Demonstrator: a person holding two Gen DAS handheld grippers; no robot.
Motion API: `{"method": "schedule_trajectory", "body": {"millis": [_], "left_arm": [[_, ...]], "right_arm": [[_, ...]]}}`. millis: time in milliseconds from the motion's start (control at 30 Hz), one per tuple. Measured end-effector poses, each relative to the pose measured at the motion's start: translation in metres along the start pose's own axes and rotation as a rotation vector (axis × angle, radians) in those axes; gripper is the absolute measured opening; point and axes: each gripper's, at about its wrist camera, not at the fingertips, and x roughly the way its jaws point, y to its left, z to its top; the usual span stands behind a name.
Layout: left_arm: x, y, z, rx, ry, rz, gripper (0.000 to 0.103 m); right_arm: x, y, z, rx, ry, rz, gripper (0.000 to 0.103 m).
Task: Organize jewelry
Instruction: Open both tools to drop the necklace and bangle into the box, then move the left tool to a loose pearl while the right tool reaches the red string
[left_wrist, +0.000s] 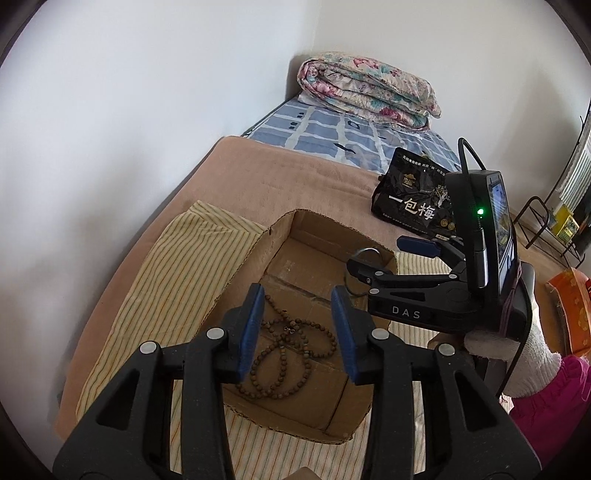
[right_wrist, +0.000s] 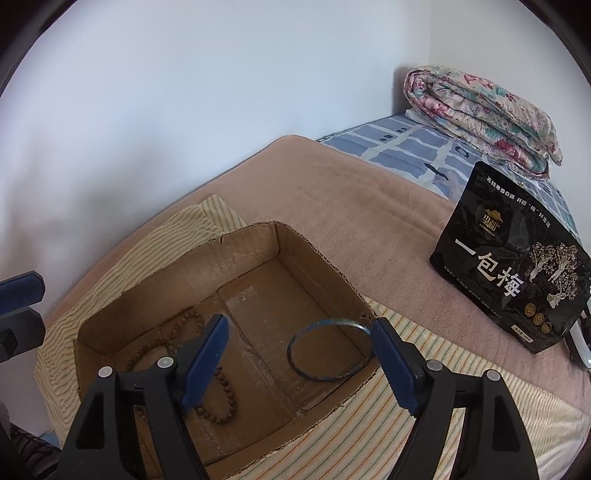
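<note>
An open cardboard box (left_wrist: 306, 229) (right_wrist: 240, 251) sits on a striped cloth on the bed. A brown bead necklace (left_wrist: 284, 332) (right_wrist: 221, 419) lies coiled on the box floor. My left gripper (left_wrist: 299, 328) hovers over it, open, and its blue pads do not touch the beads. My right gripper (right_wrist: 301, 325) (left_wrist: 376, 254) is open wide over the box's right side. A thin dark bangle (right_wrist: 291, 354) (left_wrist: 365, 251) is between its fingers, with its right rim against the right fingertip. The left pad stands well apart from it.
A black snack bag (right_wrist: 509, 273) (left_wrist: 410, 199) stands on the tan blanket to the right of the box. A folded floral quilt (left_wrist: 369, 88) lies at the bed's far end. The wall runs along the left. A gloved hand with a pink sleeve (left_wrist: 509, 354) holds the right gripper.
</note>
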Motion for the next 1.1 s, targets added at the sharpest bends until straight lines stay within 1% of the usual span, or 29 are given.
{"method": "schedule_trajectory", "body": {"millis": [267,467,633,800,833,867,900,1000,1100], "left_arm": [[-0.006,-0.004,-0.001,0.013,-0.020,0.002,0.038],[-0.010,-0.012,-0.001,0.030,-0.037,0.008,0.038],[-0.017,-0.023,-0.004,0.061,-0.057,0.009,0.038],[-0.023,-0.041,-0.008,0.114,-0.082,0.004,0.038],[-0.025,-0.045,-0.009,0.126,-0.089,0.000,0.038],[-0.027,-0.050,-0.009,0.134,-0.094,-0.001,0.038],[-0.029,-0.053,-0.010,0.141,-0.099,-0.006,0.038],[-0.033,-0.063,-0.012,0.148,-0.105,-0.030,0.057],[-0.038,-0.077,-0.014,0.159,-0.108,-0.060,0.058]], "right_arm": [[-0.013,-0.006,0.000,0.010,-0.015,-0.014,0.081],[-0.031,-0.015,-0.005,0.031,-0.034,-0.027,0.081],[-0.057,-0.026,-0.013,0.052,-0.061,-0.048,0.081],[-0.094,-0.045,-0.027,0.077,-0.096,-0.084,0.081],[-0.102,-0.049,-0.030,0.085,-0.105,-0.093,0.083],[-0.111,-0.054,-0.035,0.095,-0.114,-0.105,0.088],[-0.121,-0.059,-0.040,0.103,-0.126,-0.118,0.090],[-0.150,-0.075,-0.057,0.123,-0.151,-0.155,0.091],[-0.178,-0.092,-0.075,0.150,-0.169,-0.197,0.093]]}}
